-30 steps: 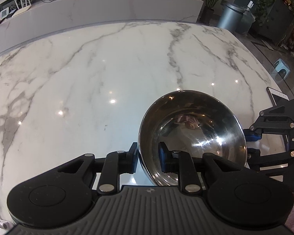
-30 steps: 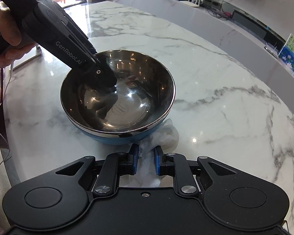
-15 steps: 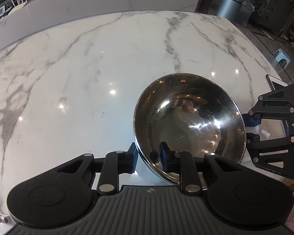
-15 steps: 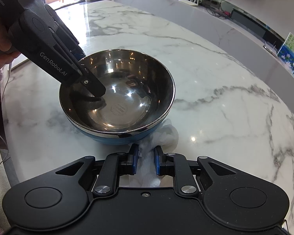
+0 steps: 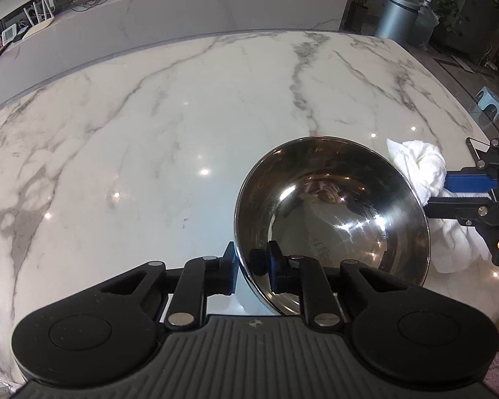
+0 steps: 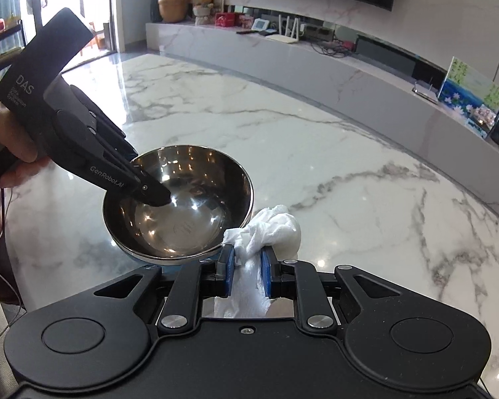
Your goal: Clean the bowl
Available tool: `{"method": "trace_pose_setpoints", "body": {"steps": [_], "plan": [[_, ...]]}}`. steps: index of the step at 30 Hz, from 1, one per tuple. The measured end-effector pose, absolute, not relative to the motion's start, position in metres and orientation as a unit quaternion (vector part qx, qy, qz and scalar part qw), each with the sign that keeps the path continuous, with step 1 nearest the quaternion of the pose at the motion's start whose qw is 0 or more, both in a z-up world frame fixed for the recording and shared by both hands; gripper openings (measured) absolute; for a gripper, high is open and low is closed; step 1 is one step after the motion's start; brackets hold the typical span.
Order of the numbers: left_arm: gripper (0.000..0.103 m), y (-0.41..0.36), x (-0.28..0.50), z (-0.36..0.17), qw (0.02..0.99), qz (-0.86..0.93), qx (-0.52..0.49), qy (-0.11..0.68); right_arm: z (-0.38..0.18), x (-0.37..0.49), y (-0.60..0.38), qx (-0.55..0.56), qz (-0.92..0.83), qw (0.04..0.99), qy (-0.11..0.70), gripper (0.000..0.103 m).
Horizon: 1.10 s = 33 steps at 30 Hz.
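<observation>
Bowl (image 5: 332,212), shiny steel, sits near the desk (image 5: 149,133) edge closest to the person, tipped up on one side with its mouth angled toward the right gripper (image 6: 246,274). Left gripper (image 5: 251,264) has its jaws clamped across the near rim, one finger outside the wall and one inside; that pinch looks like what holds the tilt and keeps the bowl from sliding when it gets wiped. In the right wrist view the person's hand (image 6: 3,139) is on the left gripper's handle, coming in from the left over the rim. Right gripper's jaws are closed tight on a crumpled white paper towel (image 6: 266,229), bunched wad sticking out ahead of the fingertips so the towel, not the pads, meets the steel. Wad is just beside the rim on the outside, not in the bowl; can't tell if it touches the wall. Inside surface looks mirror-clean, no obvious residue, but reflections hide a lot. My read: setup for the wipe, none of the interior done yet. Versus a second ago: left jaws have closed down from a looser straddle onto the rim, bowl has gone from flat on the desk to tilted, and the towel, then lying on the desk partly tucked under the bowl's edge, is now lifted clear with the right gripper raised and the wad fully visible.
</observation>
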State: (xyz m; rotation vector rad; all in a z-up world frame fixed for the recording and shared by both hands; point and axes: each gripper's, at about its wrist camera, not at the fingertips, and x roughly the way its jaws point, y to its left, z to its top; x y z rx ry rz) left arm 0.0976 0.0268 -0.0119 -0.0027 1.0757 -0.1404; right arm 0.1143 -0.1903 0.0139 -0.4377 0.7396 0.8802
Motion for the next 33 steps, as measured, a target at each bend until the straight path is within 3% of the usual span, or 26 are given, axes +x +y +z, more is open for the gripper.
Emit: {"method": "trace_pose_setpoints", "body": {"steps": [10, 11, 14, 15, 20, 24, 33], "plan": [[0.017, 0.026, 0.099, -0.013, 0.859, -0.064, 0.0, 0.507, -0.008, 0.107, -0.171, -0.243, 0.426, 0.782, 0.384, 0.016], [0.019, 0.027, 0.099, -0.013, 0.859, -0.064, -0.001, 0.508, -0.01, 0.106, -0.168, -0.249, 0.426, 0.779, 0.387, 0.016], [0.045, 0.031, 0.097, -0.013, 0.854, -0.071, -0.02, 0.515, -0.013, 0.104, -0.166, -0.253, 0.426, 0.775, 0.392, 0.016], [0.046, 0.032, 0.096, -0.013, 0.852, -0.074, -0.026, 0.518, -0.014, 0.103, -0.165, -0.253, 0.426, 0.776, 0.392, 0.016], [0.046, 0.031, 0.091, -0.013, 0.844, -0.087, -0.03, 0.529, -0.033, 0.094, -0.144, -0.256, 0.423, 0.776, 0.39, 0.016], [0.028, 0.028, 0.09, -0.015, 0.839, -0.088, -0.021, 0.537, -0.035, 0.084, -0.138, -0.257, 0.423, 0.776, 0.39, 0.016], [0.023, 0.026, 0.09, -0.013, 0.847, -0.083, 0.002, 0.526, -0.028, 0.078, -0.133, -0.249, 0.427, 0.779, 0.386, 0.016]]}}
